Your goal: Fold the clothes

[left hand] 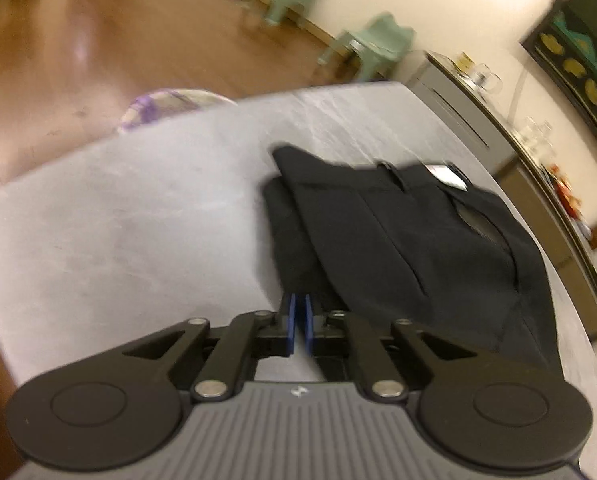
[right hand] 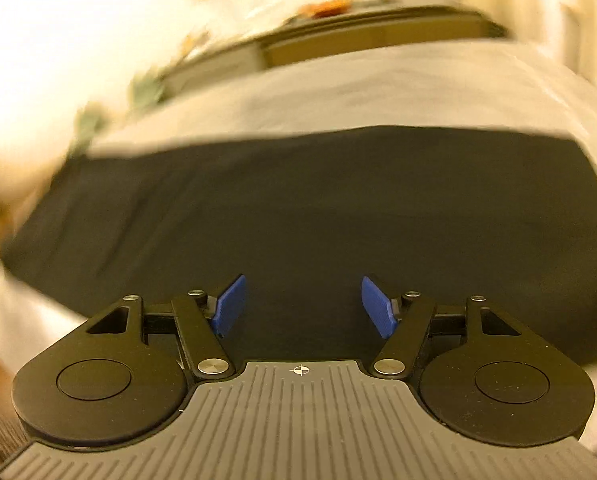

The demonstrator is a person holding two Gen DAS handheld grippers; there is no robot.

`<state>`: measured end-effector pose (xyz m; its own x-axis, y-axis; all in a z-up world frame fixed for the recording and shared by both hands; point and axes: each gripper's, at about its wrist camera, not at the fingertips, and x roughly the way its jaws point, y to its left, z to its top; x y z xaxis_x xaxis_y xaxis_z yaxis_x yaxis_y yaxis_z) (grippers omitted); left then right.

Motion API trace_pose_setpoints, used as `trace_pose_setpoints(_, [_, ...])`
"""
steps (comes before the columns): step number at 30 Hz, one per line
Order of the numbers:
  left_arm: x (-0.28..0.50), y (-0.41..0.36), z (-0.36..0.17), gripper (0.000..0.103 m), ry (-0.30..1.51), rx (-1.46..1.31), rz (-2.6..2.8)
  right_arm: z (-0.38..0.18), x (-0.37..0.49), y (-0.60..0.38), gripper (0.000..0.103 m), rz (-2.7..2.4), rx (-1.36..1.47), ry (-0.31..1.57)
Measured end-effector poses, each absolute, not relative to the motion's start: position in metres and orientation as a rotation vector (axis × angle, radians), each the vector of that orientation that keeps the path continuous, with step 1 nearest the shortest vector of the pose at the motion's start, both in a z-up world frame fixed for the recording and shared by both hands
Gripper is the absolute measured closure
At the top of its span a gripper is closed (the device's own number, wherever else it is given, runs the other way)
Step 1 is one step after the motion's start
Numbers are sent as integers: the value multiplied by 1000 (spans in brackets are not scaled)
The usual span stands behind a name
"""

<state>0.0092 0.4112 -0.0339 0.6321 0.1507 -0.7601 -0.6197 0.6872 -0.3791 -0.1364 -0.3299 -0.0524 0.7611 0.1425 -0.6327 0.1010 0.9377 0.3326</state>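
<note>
Jaws: left pinched, right apart.

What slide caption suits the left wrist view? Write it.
Left claw, nearly shut, at the edge of folded black trousers on a grey table.

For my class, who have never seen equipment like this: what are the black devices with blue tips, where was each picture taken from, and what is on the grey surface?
These are two hand-held grippers, one in each of a person's hands, each carrying a wide-angle camera that looks forward along its fingers. One picture comes from the left gripper, whose blue-padded jaws are nearly closed at the near edge of the folded black trousers; whether cloth is pinched is unclear. The other, blurred by motion, comes from the right gripper, jaws wide apart above the same dark cloth, holding nothing. The trousers lie on a pale grey marbled table.
</note>
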Motion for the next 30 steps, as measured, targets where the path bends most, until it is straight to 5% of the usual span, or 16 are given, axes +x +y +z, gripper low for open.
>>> trace_pose_setpoints(5, [8,367,13,87,636,-454,535,-61,-186,-424,37,-306,627,597])
trace_pose_setpoints(17, [82,200,-33,82,922,-150,-71,-75,-156,-445,37,-317,543,639])
trace_pose_setpoints(25, [103,170,-36,83,900,-59,85,-71,-87,-456,79,-280,374,742])
trace_pose_setpoints(27, [102,168,-34,76,908,-71,87,-66,-80,-462,92,-257,370,756])
trace_pose_setpoints(30, [95,167,-32,67,917,-80,76,-54,-81,-462,95,-205,344,756])
